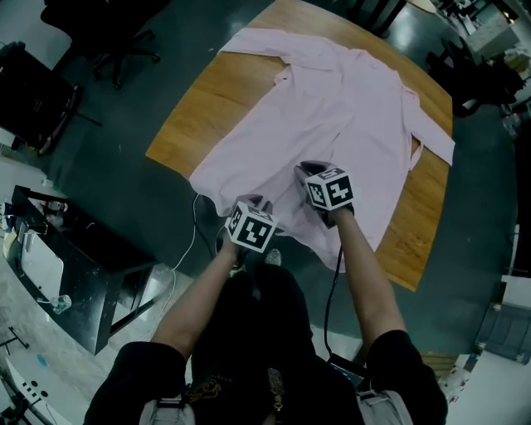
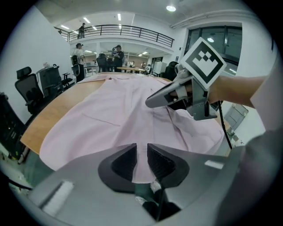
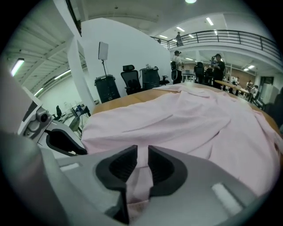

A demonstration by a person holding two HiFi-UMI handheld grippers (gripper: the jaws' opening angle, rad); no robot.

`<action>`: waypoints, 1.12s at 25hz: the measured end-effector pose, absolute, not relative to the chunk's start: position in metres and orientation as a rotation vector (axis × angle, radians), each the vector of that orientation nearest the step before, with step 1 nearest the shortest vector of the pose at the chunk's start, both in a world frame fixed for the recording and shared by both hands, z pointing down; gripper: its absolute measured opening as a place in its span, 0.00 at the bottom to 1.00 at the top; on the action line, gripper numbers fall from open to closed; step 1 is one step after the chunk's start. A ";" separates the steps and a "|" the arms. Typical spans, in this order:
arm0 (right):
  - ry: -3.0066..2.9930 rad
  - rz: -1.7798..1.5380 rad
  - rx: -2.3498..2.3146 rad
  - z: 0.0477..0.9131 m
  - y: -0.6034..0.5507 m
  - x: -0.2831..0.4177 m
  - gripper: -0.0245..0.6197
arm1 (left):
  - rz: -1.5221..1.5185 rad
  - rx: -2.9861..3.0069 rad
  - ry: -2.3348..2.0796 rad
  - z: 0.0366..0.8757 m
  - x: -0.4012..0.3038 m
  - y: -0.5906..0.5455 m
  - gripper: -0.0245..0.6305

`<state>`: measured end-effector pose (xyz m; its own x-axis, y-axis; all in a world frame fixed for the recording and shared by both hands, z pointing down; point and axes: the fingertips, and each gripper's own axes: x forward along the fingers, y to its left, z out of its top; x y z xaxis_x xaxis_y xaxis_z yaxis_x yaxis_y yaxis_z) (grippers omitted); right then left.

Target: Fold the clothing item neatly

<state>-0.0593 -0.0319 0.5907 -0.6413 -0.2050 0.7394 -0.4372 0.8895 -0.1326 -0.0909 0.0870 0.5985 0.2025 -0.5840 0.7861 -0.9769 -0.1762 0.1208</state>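
Arms outstretched, left tool [image 2: 140, 159] and right tool [image 3: 142, 161] slanting down at shirt [image 1: 332, 108]

Wood tbl [image 1: 197, 112] w/ shirt [image 1: 332, 112] (pink)

Dim head view; the other two brighter under ceiling lights [image 2: 171, 8], fisheye-curved, black-cornered

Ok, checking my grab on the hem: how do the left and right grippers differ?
The left gripper sits at the near hem of the pink shirt; the right gripper reaches further in. The left is at the table edge, the right over it. Both: jaws slightly apart, fabric between.
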 end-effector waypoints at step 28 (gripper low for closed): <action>-2.262 0.339 0.485 0.586 -0.029 0.009 0.09 | 0.758 1.808 -1.477 0.570 -0.048 0.131 0.15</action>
<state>0.0094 -0.0288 0.5858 -0.6212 -0.2356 0.7474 -0.4441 0.8916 -0.0880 -0.0481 0.1309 0.5701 0.1887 -0.5901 0.7849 -0.9818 -0.1314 0.1373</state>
